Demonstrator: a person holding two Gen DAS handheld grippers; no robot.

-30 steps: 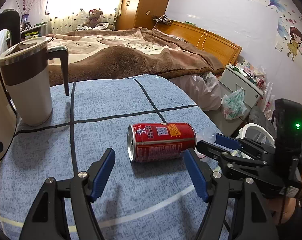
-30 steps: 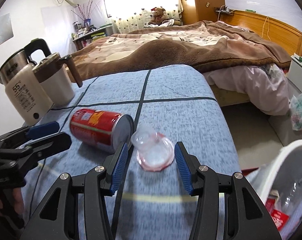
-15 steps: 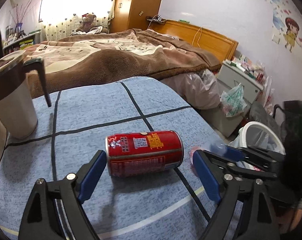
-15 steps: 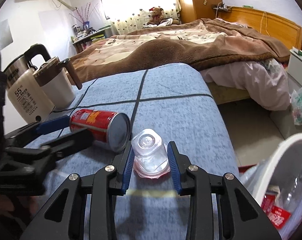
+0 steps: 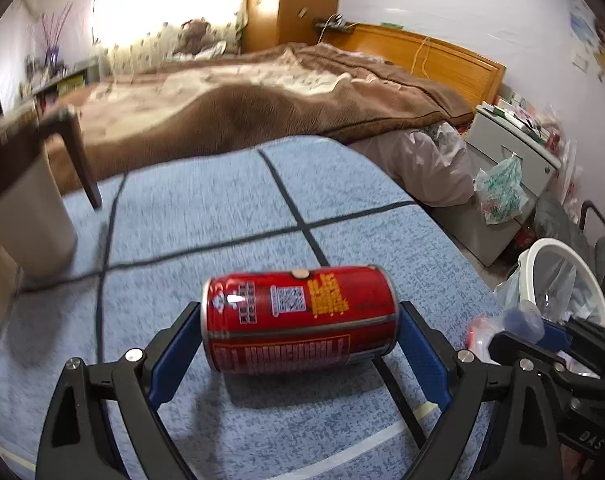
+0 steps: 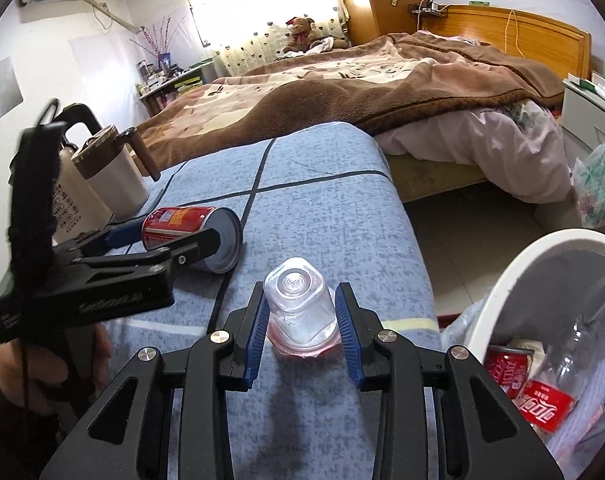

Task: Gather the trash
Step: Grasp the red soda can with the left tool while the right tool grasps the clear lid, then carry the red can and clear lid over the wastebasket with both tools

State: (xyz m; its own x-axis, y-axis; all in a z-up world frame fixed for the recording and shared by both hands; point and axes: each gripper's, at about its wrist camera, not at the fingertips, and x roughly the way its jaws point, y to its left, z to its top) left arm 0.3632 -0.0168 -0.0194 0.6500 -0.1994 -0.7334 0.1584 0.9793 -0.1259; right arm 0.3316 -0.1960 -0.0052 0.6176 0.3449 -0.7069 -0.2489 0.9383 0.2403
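Table (image 5: 230, 200): a blue-grey cloth with dark crossing lines covers it; a cream jug (image 6: 118, 184) and kettle stand at its far left, well clear of the work.
Bin (image 6: 550, 256): white, bag-lined, just off the table's right edge, already holding a red can and a clear bottle.
Red can (image 5: 298, 316): lies on its side in the middle of the cloth, its ends facing the two blue pads.
Plastic cup (image 6: 298, 308): small, clear, upside down near the front edge, with a pinkish rim at the bottom.
Left gripper (image 5: 298, 344): jaws wide and opening, straddling the can lengthwise; the pads look just shy of its ends, so nothing is gripped yet.
Right gripper (image 6: 302, 320): partly closed, both pads pressed against the cup's walls; it has hold of the cup.
Step in hand, left: probably seating round the can before closing. Push the pads further along so they meet the flat ends squarely, then close; a round can will likely roll if caught off-centre.
Step in hand, right: keep the squeeze gentle, since thin plastic should buckle, then lift clear and carry right over the bin.
Pose: both tools slope down and forward over the cloth; a hand (image 6: 98, 344) grips the left handle.
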